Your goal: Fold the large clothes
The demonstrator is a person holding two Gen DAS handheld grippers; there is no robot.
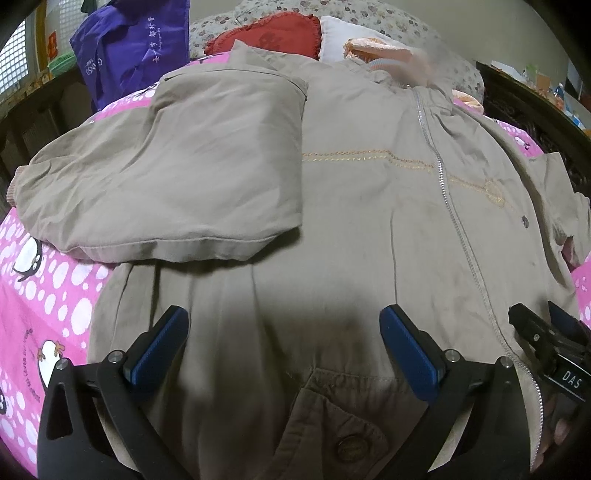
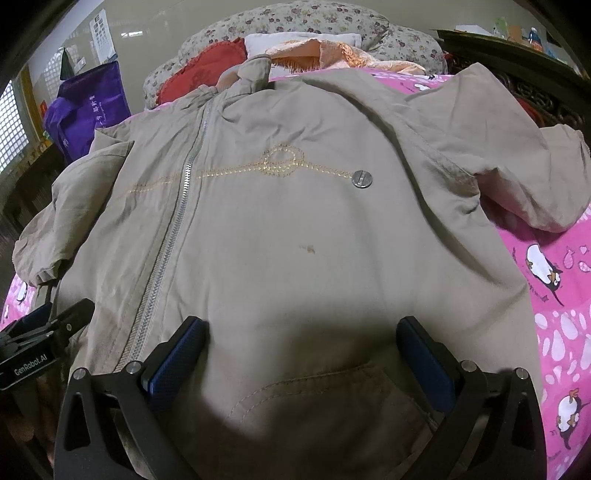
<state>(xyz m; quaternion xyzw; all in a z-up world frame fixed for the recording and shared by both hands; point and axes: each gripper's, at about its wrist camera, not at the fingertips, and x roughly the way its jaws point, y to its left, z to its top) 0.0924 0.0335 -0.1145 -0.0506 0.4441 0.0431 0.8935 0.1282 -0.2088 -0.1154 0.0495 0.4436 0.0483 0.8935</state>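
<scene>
A tan jacket [image 1: 369, 206] is lying zipped and front-up on the pink bed [image 1: 44, 295], one sleeve [image 1: 177, 184] folded across its chest. The left gripper [image 1: 284, 343] and right gripper [image 2: 301, 350] are hovering over its hem, jaws spread wide, gripping nothing.

A home bedroom: penguin-print bedsheet [image 1: 44, 295], floral pillows [image 2: 295, 18], red cushion [image 1: 280, 33].

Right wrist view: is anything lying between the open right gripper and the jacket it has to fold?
Nothing visible. The right gripper hangs open directly over the jacket, with only bare cloth and a pocket seam between its fingers. The left gripper is likewise open over the jacket's hem, beside the zipper.
</scene>
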